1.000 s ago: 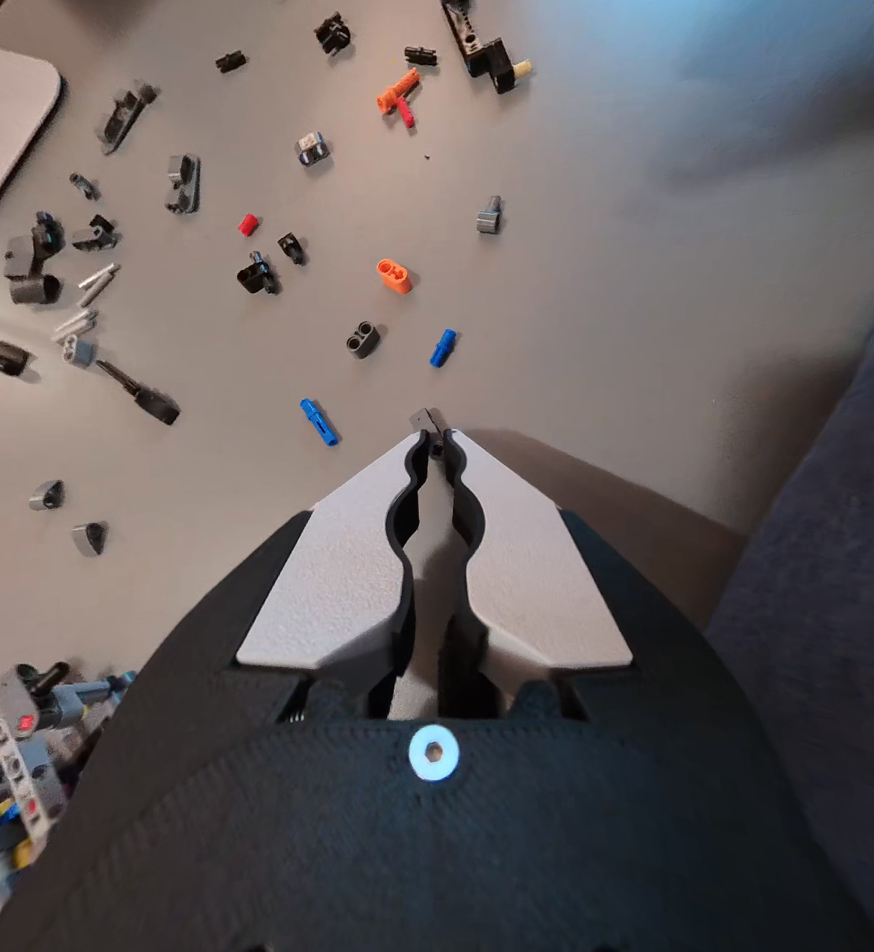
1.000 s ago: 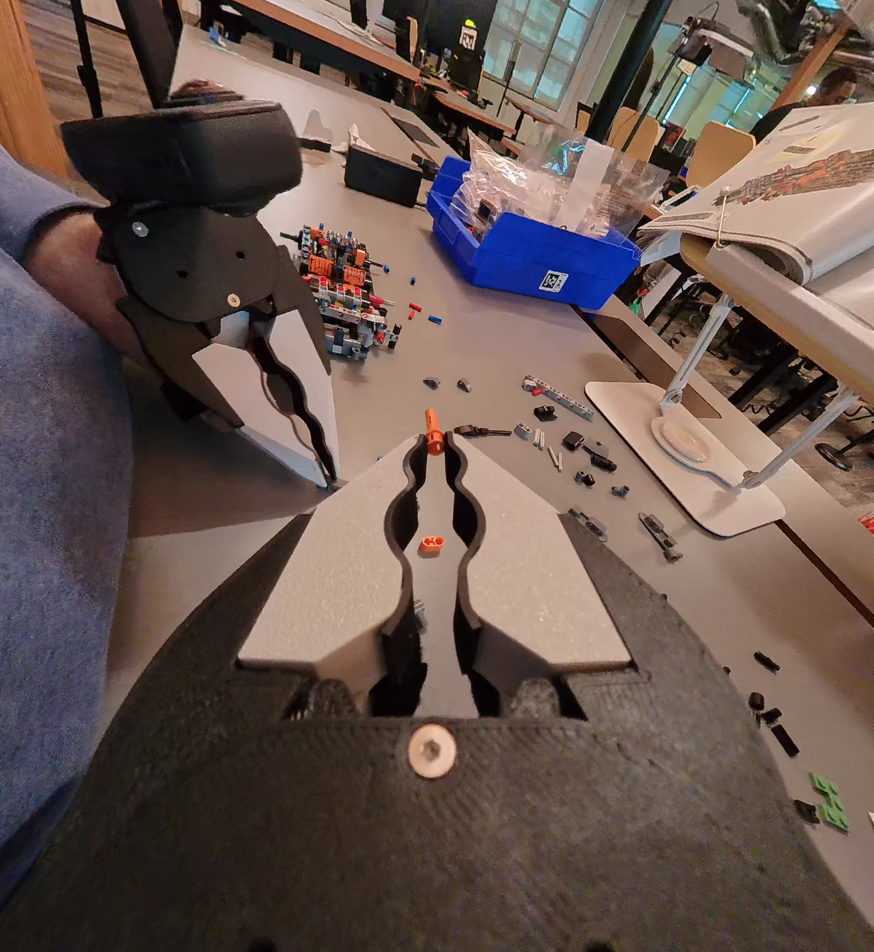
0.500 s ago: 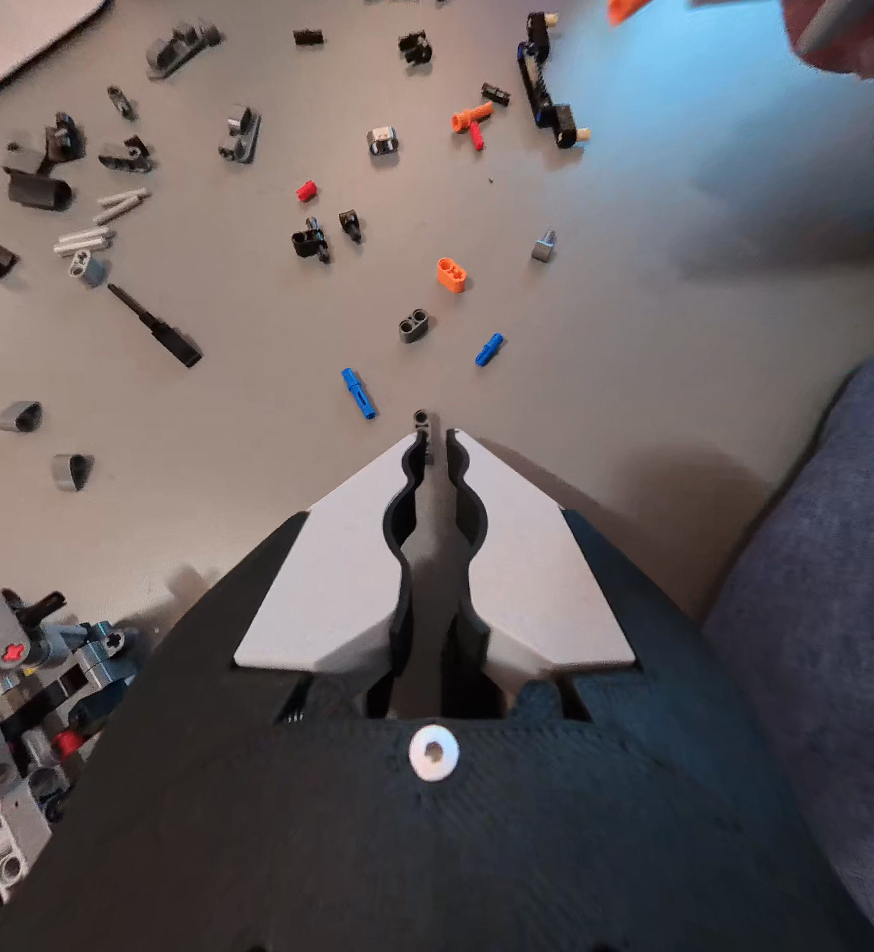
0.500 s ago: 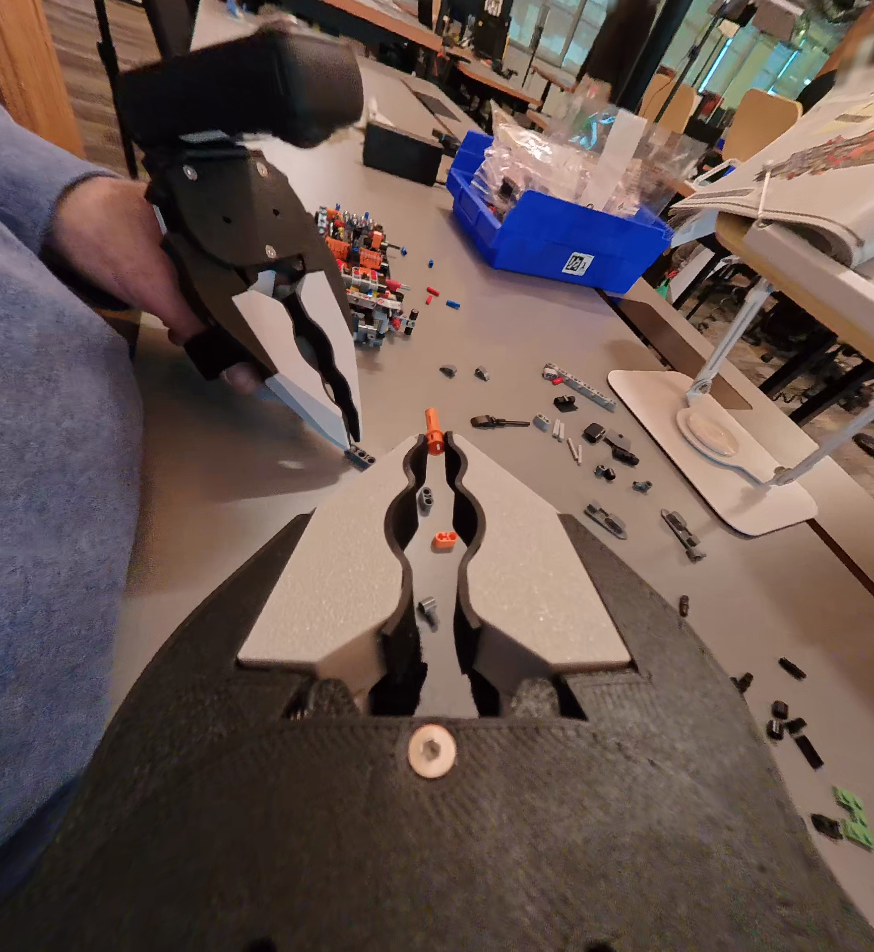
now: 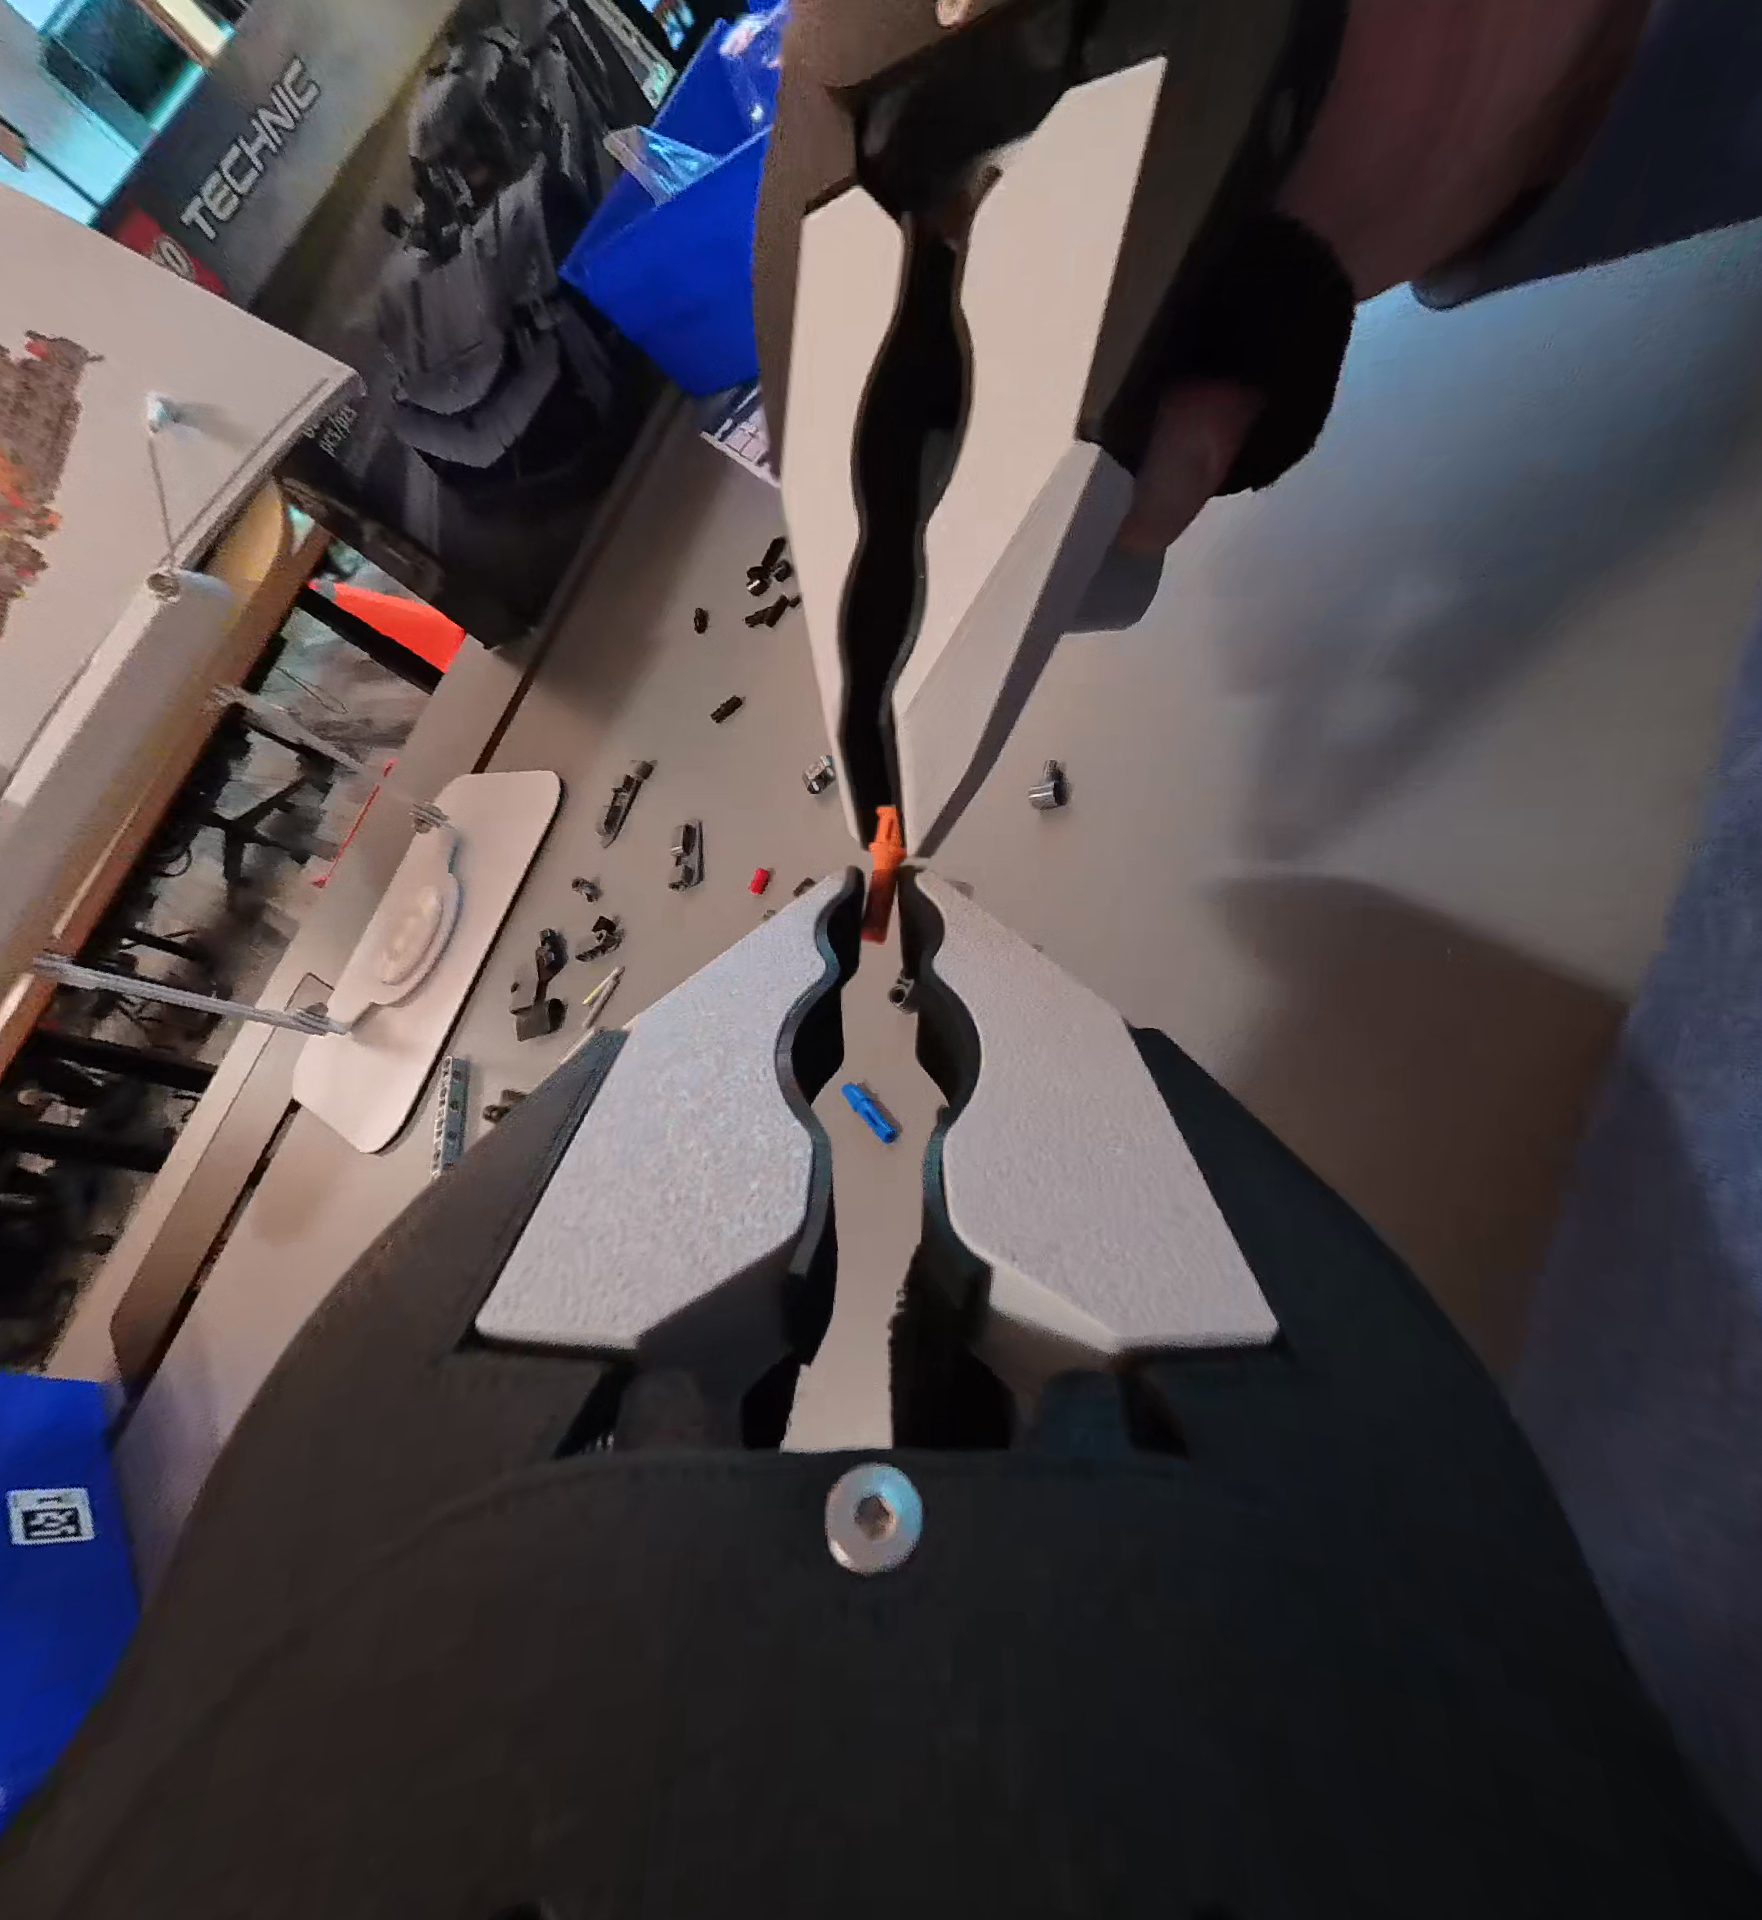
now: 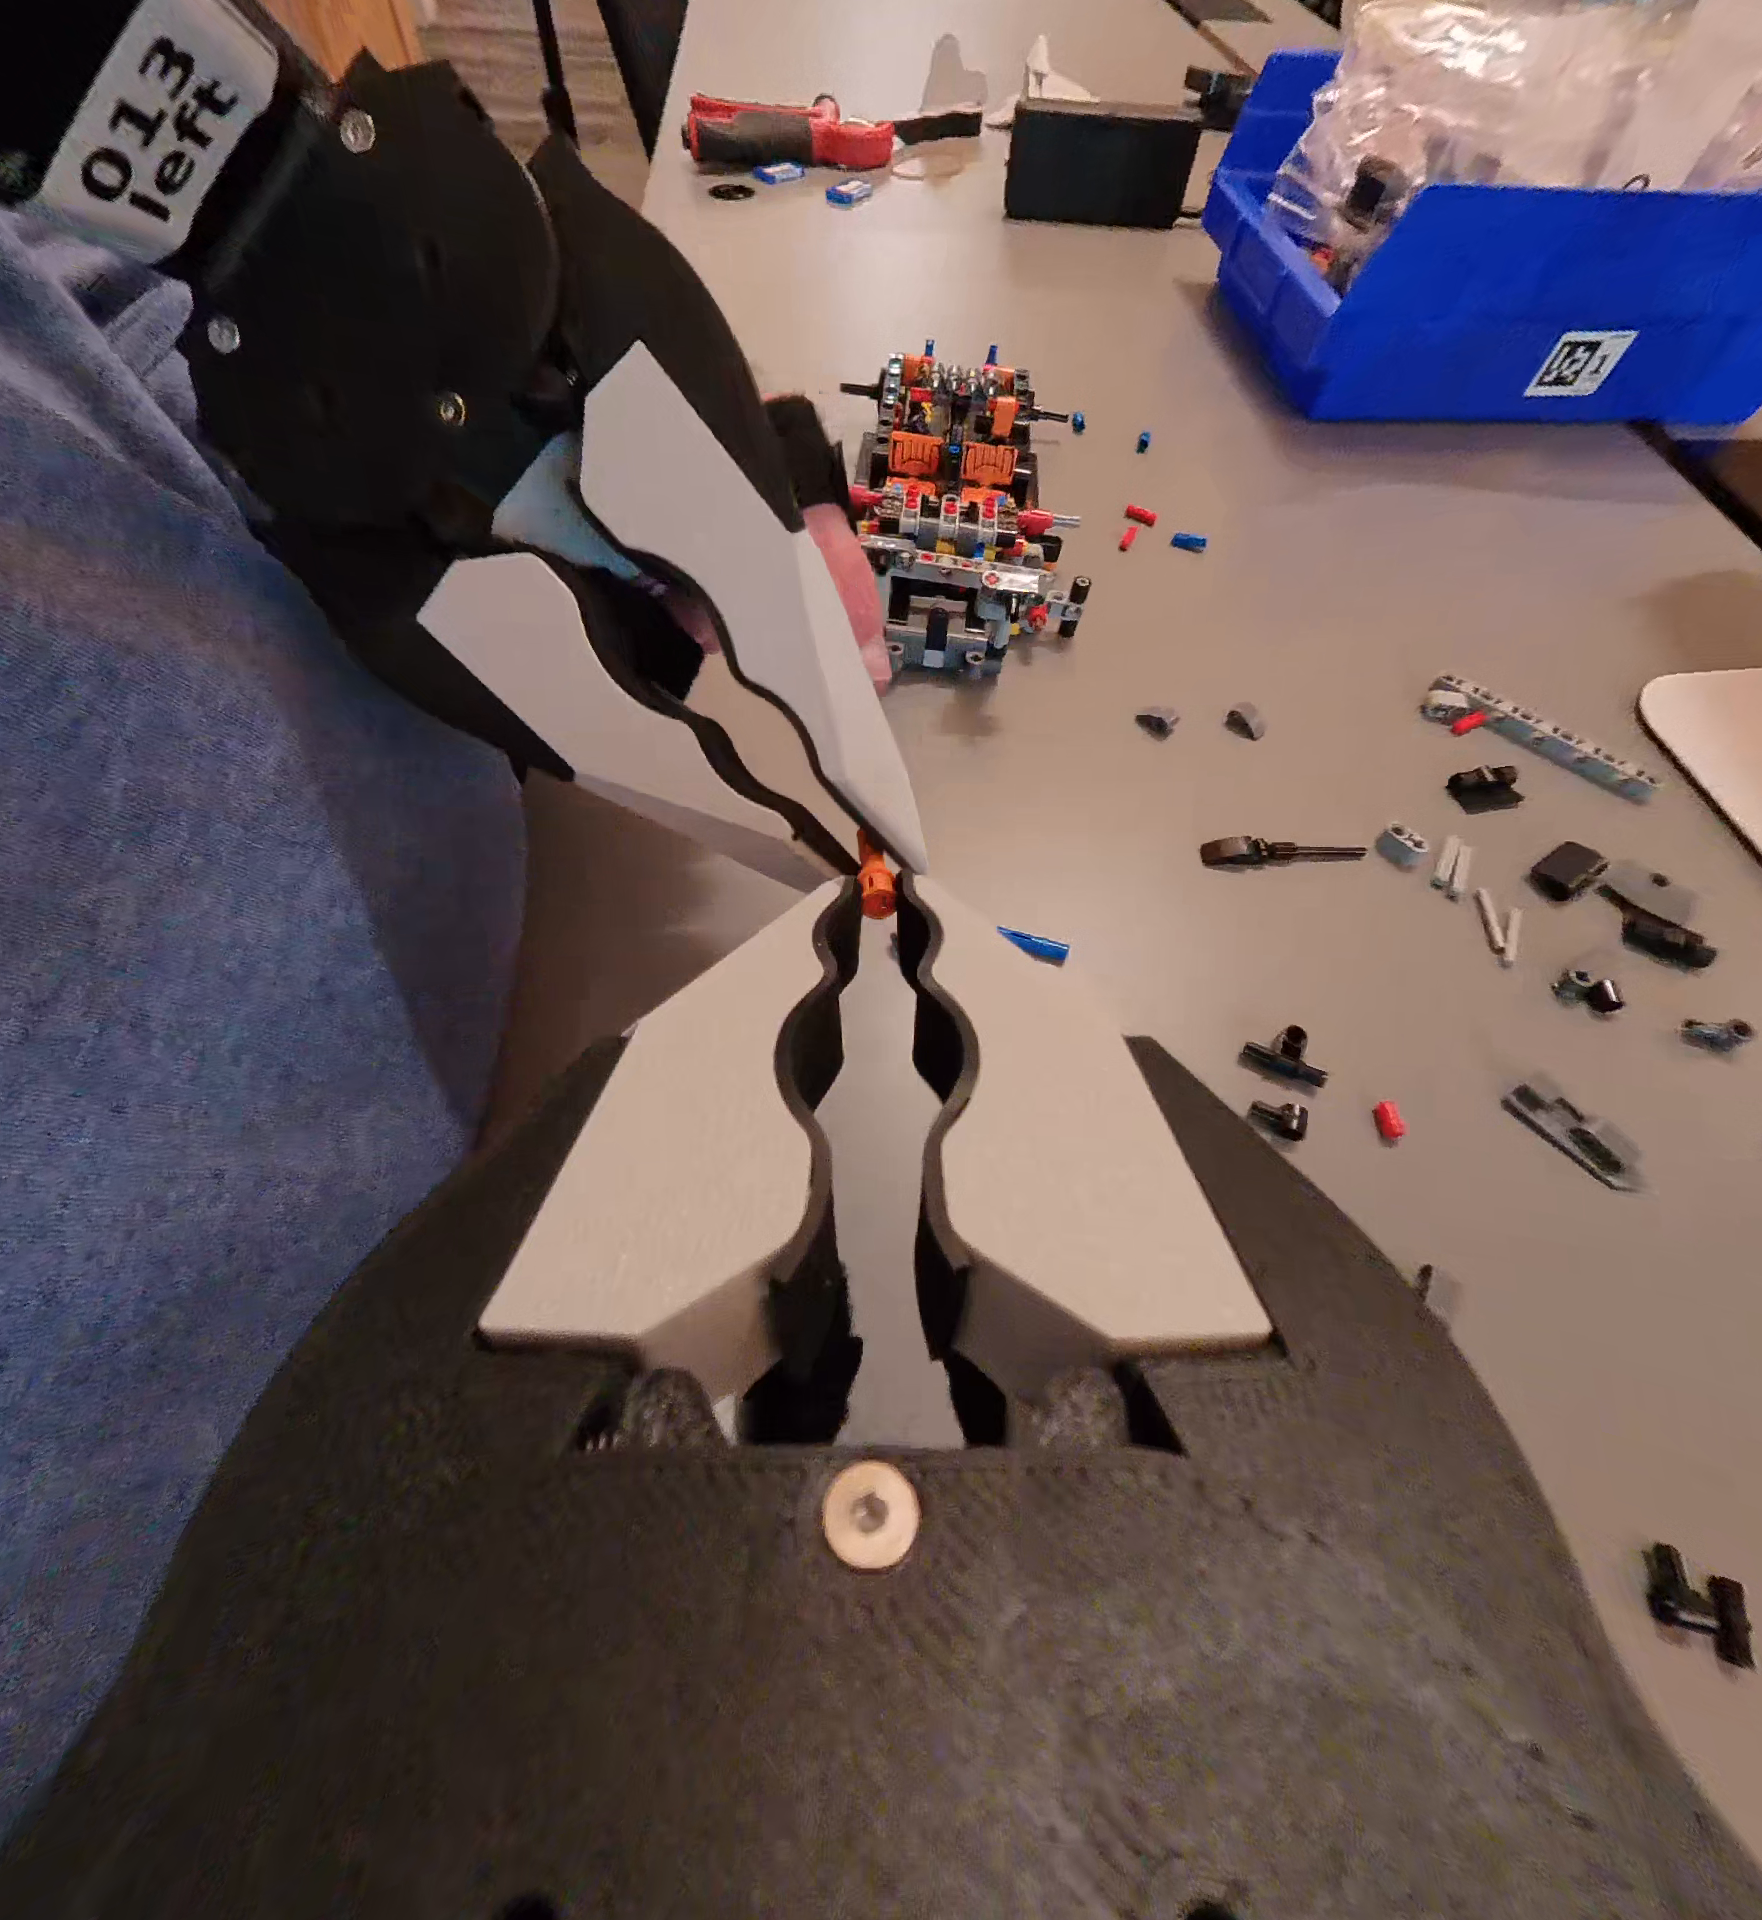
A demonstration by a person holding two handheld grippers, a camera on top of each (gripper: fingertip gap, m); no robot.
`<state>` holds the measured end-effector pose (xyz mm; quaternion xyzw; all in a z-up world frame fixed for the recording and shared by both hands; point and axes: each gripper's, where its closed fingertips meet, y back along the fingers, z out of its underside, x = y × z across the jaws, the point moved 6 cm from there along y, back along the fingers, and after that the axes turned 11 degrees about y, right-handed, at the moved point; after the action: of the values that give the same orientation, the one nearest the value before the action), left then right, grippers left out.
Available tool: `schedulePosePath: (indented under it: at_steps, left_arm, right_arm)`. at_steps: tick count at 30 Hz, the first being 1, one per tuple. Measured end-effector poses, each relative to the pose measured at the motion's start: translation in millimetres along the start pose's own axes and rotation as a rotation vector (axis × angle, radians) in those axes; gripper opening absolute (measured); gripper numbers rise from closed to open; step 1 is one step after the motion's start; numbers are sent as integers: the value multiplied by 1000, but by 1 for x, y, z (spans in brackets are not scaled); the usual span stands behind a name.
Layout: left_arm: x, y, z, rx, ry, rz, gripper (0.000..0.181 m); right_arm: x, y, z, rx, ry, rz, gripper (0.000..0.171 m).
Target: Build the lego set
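Both grippers: black textured printed bodies, pale grey wedge fingers (image 6: 669,1174) with wavy black inner edges, silver hex screw (image 6: 870,1514) centred. Left gripper (image 6: 882,862) carries white label. Blue-grey knit sleeve (image 6: 129,883).

2 grippers meet tip to tip: the left gripper (image 5: 879,902) and the right gripper (image 6: 875,896). 1 orange pin (image 6: 874,881) sits between them. 1 part-built model (image 6: 960,520) stands on the table (image 6: 1324,623), with 1 blue bin (image 6: 1542,281), 1 long grey beam (image 6: 1542,736) and 2 small grey wedge pieces (image 6: 1201,720).
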<state>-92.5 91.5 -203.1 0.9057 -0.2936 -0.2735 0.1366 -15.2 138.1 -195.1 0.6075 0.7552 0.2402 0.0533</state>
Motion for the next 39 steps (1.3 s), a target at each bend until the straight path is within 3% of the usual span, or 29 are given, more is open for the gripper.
schedulePosePath:
  at_steps: [4, 7, 13, 21, 25, 28, 32, 39]
  left_arm:
    - [-3, 2, -1, 26, 33, -37, 2]
    - [-10, 8, -4, 96, 155, -17, 2]
    - [-18, 14, -4, 205, 334, 27, 2]
    - [-14, 14, -4, 225, 311, 18, 2]
    - [-13, 11, 0, 208, 337, 35, 2]
    - [-18, 14, 9, 171, 351, 10, 12]
    - [-13, 8, 40, -18, 378, 55, 12]
    - [-5, -6, 65, -178, 327, 53, 6]
  right_arm:
    - [4, 1, -6, 49, -40, 39, 5]
    - [7, 2, -8, 100, -109, 48, 15]
    - [7, 0, -16, 220, -223, -3, 10]
    - [7, -2, -16, 302, -359, -45, 6]
    - [6, -4, -14, 244, -321, -8, 4]
    - [9, -8, -11, 202, -300, 14, 4]
    - [8, -24, 7, 59, -239, 25, 4]
    - [7, -49, 29, -131, -117, 75, 4]
